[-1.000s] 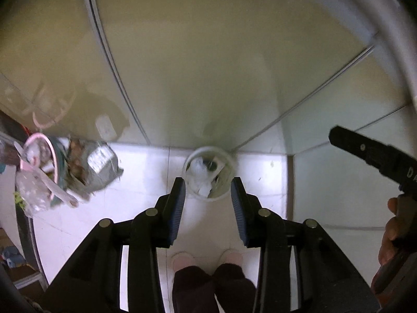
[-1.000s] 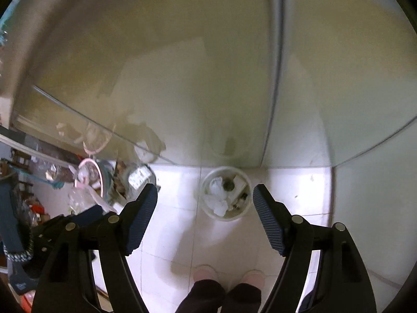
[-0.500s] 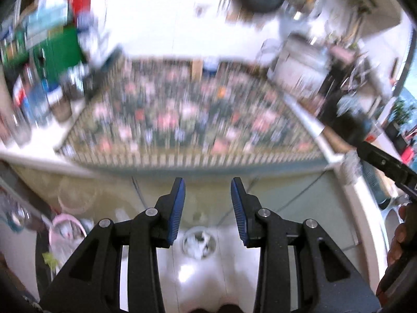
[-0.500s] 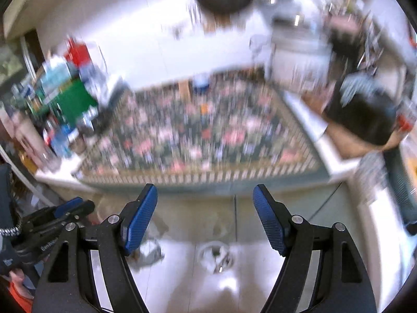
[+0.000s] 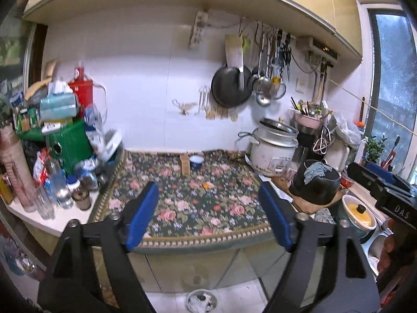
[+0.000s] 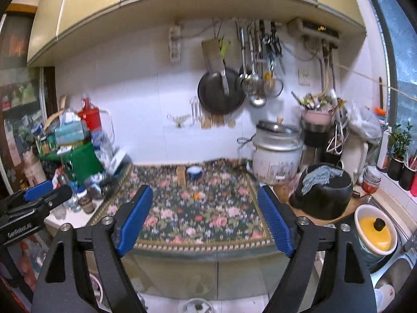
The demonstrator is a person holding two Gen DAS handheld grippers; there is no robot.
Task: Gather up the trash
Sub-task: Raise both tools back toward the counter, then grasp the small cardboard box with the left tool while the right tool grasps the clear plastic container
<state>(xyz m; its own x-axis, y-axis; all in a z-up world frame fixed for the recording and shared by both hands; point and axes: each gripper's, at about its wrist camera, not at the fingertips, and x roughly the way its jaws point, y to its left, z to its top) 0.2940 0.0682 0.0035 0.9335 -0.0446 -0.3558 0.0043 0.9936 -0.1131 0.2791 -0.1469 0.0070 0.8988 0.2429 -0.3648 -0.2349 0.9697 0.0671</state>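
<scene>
A floral cloth [image 5: 198, 203] is covering the counter ahead of the left gripper [image 5: 208, 216], which is gaping wide and empty; the trash bin [image 5: 202, 300] is sitting below it. In the right view, the right gripper [image 6: 206, 216] is spreading wide, empty, the bin [image 6: 195, 306] lying beneath.

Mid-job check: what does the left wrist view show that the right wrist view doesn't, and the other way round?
Only the left wrist view shows the right hand-held gripper, at its right edge. Only the right wrist view shows the left hand-held gripper, at its left edge, plus potted plants by the window. Both share the floral cloth, a small orange scrap on it, the rice cooker and the floor trash bin.
</scene>
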